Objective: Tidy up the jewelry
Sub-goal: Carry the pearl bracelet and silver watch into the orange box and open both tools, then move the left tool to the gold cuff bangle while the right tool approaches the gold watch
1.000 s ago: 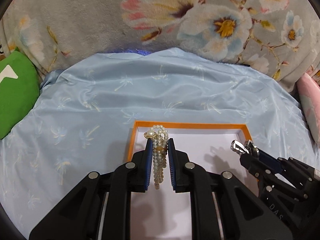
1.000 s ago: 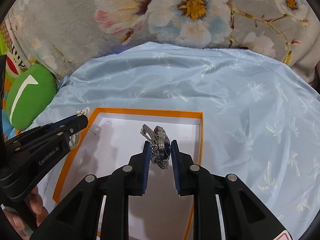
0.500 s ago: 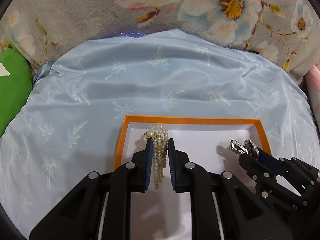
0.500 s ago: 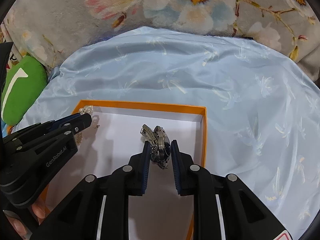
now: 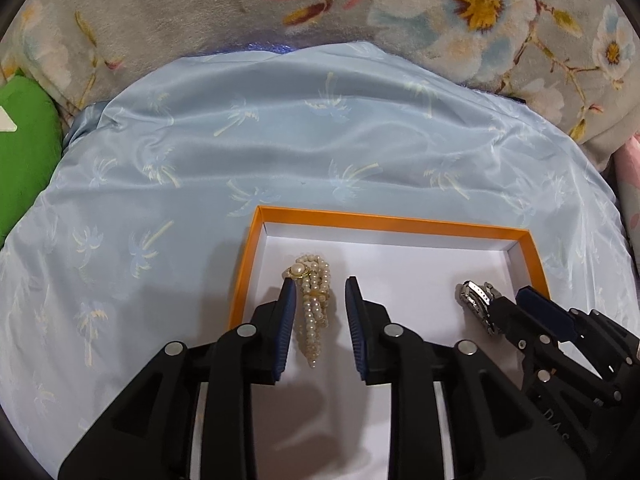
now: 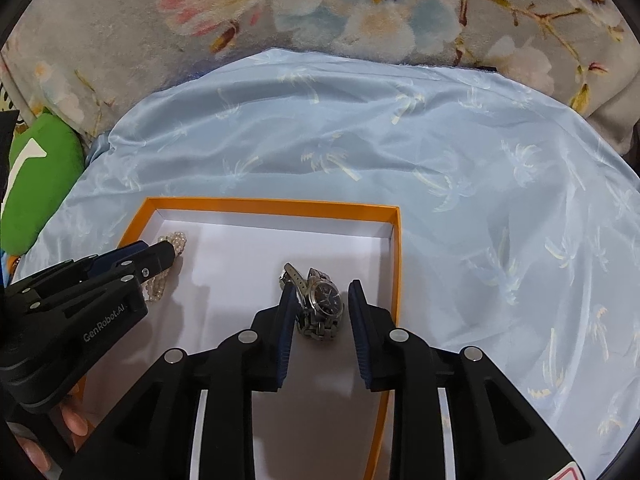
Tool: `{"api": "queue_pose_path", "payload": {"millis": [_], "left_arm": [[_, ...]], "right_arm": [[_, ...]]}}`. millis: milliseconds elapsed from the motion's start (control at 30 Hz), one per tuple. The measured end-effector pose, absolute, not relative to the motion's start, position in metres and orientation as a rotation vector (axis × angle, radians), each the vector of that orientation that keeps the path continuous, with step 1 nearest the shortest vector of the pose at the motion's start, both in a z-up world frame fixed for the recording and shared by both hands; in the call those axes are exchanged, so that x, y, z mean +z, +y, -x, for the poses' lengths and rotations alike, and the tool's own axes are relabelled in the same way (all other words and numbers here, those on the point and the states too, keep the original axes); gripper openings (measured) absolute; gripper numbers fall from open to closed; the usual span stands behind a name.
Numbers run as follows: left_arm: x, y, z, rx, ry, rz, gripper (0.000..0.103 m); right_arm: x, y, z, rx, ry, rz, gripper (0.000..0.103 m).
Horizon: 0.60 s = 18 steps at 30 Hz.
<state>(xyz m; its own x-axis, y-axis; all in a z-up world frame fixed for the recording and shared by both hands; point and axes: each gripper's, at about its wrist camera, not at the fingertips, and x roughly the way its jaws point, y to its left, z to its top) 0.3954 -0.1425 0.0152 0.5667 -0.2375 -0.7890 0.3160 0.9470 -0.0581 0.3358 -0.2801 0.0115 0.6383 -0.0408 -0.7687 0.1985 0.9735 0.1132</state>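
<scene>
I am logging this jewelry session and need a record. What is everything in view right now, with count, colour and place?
box: one, orange rim, white inside, on the blue cloth
pearl bracelet: one, cream, left part of the box
watch: one, silver with dark dial, right part of the box
cloth: one, light blue, under the box
blanket: one, grey floral, behind
cushion: one, green, far left
left hand-held gripper: black, opening, bracelet between its fingers
right hand-held gripper: black, opening, watch between its fingers

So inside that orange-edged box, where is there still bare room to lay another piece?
The white floor between the pearl bracelet and the silver wristwatch is bare, as is the strip along the far wall of the orange-rimmed box. It is crowded at both pieces, where the left gripper and right gripper are opening around them.
</scene>
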Motion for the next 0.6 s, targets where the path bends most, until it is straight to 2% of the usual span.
{"api": "queue_pose_path", "payload": {"millis": [200,400,600], "left_arm": [[0.021,-0.133,-0.385,-0.306,0.883,-0.082,0.024],[0.049,-0.098,-0.337,-0.336,0.823,-0.05,0.024],[0.059,-0.038,-0.266,-0.322,0.824,-0.003,0.034]], "right_arm": [[0.028,-0.276,-0.316,-0.136,0.806,-0.167,0.03],[0.06,-0.275,-0.248,-0.112,0.707,-0.165,0.032],[0.072,-0.271,-0.155,-0.099,0.657,-0.164,0.039]]}}
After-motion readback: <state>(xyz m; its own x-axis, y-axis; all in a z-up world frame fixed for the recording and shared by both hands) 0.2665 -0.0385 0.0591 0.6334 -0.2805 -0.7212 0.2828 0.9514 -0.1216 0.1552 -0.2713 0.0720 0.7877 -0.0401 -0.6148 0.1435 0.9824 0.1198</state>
